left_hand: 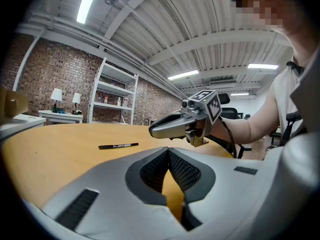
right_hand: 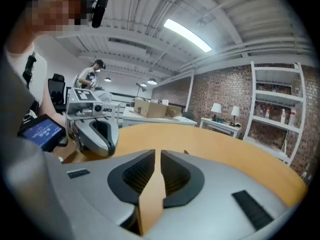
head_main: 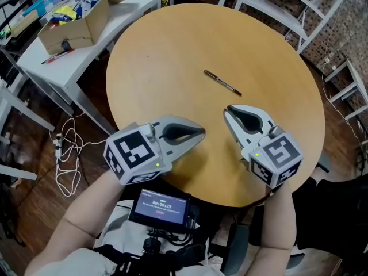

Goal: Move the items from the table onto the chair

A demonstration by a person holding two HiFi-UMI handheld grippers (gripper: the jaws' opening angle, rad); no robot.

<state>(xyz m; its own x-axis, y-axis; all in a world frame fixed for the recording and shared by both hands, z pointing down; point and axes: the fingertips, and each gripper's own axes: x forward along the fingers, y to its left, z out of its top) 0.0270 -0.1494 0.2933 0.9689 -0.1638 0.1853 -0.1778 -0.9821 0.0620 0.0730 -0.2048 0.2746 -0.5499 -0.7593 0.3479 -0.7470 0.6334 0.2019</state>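
A black pen (head_main: 222, 83) lies alone on the round wooden table (head_main: 172, 50), a little beyond both grippers; in the left gripper view the pen (left_hand: 118, 145) lies ahead to the left. My left gripper (head_main: 201, 134) hovers over the table's near edge, its tips (left_hand: 168, 153) meeting with nothing between them. My right gripper (head_main: 229, 111) hangs just short of the pen and points toward it. Its jaws (right_hand: 158, 154) stand a narrow slit apart, showing only bare tabletop. Each gripper appears in the other's view: the right gripper (left_hand: 172, 126) and the left gripper (right_hand: 95, 131).
A white desk (head_main: 75, 62) with an open cardboard box (head_main: 69, 32) and a red pen stands beyond the table at left. Cables (head_main: 66, 154) lie on the floor below it. White shelving (head_main: 299, 10) stands at the back right. A small screen (head_main: 160, 207) hangs at my chest.
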